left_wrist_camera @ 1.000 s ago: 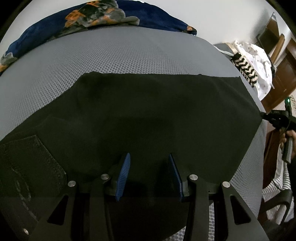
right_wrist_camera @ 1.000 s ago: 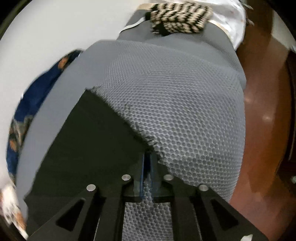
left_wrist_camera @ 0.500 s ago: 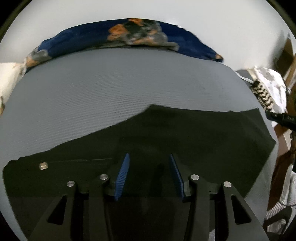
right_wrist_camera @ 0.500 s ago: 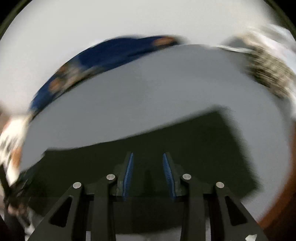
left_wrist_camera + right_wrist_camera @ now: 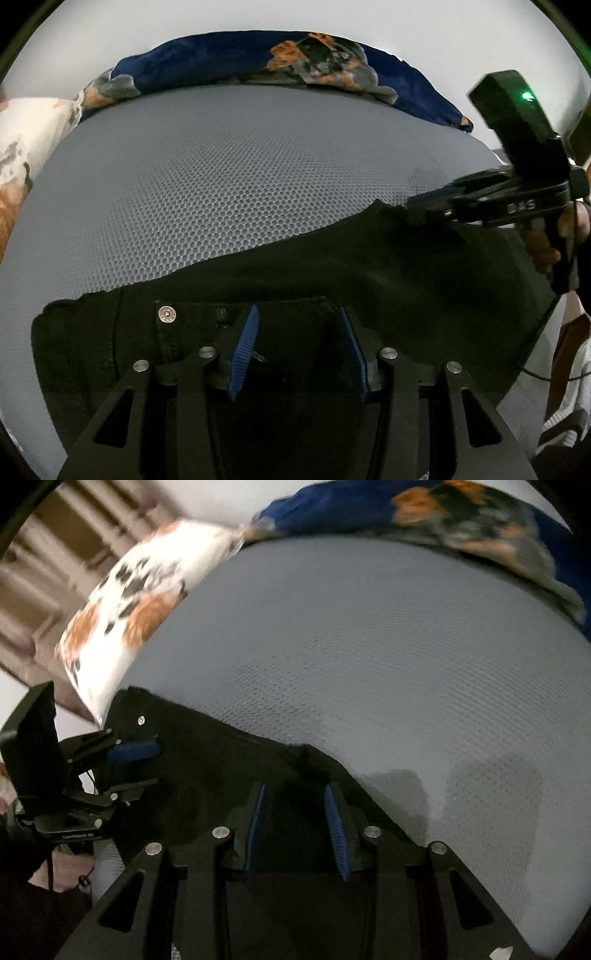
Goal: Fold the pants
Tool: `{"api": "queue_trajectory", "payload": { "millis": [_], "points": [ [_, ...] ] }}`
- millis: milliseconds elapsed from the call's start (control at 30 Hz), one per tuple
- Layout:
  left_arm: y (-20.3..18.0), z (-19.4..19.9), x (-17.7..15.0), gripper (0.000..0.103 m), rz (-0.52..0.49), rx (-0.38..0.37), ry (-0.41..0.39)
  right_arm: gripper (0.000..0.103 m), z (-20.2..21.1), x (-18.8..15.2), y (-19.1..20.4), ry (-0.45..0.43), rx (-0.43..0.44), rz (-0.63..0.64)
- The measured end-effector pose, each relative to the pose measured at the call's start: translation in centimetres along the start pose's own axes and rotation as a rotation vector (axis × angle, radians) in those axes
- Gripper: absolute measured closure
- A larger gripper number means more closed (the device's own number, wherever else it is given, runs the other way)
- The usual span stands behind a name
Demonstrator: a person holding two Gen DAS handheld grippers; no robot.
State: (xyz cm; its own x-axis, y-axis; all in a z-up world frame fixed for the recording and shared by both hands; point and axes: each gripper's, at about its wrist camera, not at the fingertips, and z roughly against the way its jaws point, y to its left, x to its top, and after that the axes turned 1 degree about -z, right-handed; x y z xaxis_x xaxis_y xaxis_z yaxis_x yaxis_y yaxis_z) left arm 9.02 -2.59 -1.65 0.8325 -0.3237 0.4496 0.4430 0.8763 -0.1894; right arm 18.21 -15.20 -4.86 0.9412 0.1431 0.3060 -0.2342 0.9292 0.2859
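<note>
left gripper (image 5: 297,347) – jaws apart | right gripper (image 5: 297,821) – jaws apart | over black pants (image 5: 406,280)

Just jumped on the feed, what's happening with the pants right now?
A person with a gripper in each hand is folding black pants on a gray mesh mattress. The left gripper is open over the waistband by the metal button. The right gripper is open too, over the other end of the fabric. Neither is clamped on the cloth at this moment. The pants lie as a dark band along the near edge. A blue blanket and a patterned pillow sit at the far side.
</note>
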Motion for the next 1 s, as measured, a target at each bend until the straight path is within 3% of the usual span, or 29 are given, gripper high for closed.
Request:
{"api": "queue_trajectory", "payload": {
  "millis": [67,167,200,367,467,600,767,1000],
  "points": [
    [0.1,-0.1,0.0,0.057,0.005,-0.010,0.002,0.072,-0.6,0.2,0.1,0.022,-0.005,0.027],
    [0.6,-0.3,0.0,0.057,0.019,-0.027,0.001,0.092,-0.5,0.8,-0.1,0.025,0.026,0.050],
    [0.8,-0.4,0.0,0.057,0.026,-0.033,0.003,0.095,-0.4,0.9,0.0,0.018,0.014,0.061],
    [1.4,-0.8,-0.3,0.057,0.033,-0.043,0.002,0.098,-1.0,0.8,-0.1,-0.030,-0.096,0.057],
    [1.4,-0.9,-0.4,0.057,0.028,-0.040,-0.001,0.096,-1.5,0.7,-0.7,-0.037,-0.106,0.018],
    [0.7,-0.9,-0.2,0.057,0.011,0.003,-0.002,0.073,0.1,0.0,-0.8,-0.089,-0.141,-0.030],
    [-1.5,0.3,0.6,0.056,-0.052,0.036,-0.060,0.073,5.0,-2.9,-1.1,-0.213,-0.194,-0.110],
    [-6.9,-1.5,3.6,0.056,-0.138,-0.065,-0.035,0.073,7.6,-9.0,-4.1,-0.193,-0.314,-0.242]
  ]
}}
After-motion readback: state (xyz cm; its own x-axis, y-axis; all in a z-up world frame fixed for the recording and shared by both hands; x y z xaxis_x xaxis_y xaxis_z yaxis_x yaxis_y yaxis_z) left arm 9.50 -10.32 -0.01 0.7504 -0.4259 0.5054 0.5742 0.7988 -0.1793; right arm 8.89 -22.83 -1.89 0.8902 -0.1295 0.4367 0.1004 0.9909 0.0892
